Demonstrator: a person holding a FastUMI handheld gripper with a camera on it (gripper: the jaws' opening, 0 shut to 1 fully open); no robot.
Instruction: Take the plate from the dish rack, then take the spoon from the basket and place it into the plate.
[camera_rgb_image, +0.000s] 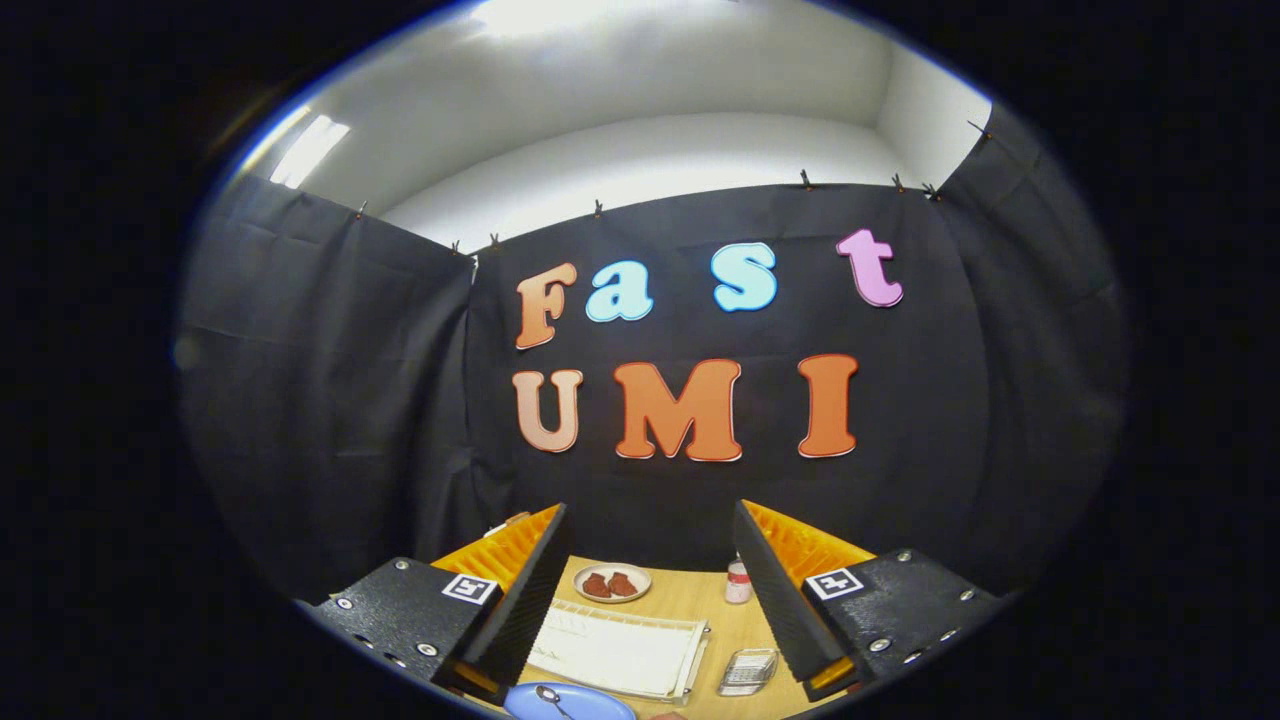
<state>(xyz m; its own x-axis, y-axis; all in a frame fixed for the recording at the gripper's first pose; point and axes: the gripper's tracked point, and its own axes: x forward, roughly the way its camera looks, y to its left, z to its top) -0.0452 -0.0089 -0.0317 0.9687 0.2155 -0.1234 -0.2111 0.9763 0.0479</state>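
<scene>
While the gripper (650, 590) gapes, a metal spoon (551, 699) lies on the round blue plate (580, 704).

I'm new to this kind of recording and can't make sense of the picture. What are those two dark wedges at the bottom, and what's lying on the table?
The camera rides on a hand-held gripper and looks forward along its two fingers: those are the wedges. They stand open, holding nothing. Between them lies a wooden table. On it: a white dish rack, a small plate of brown food beyond it, a small bottle, a clear basket, and nearest, a blue plate with a spoon on it.
</scene>
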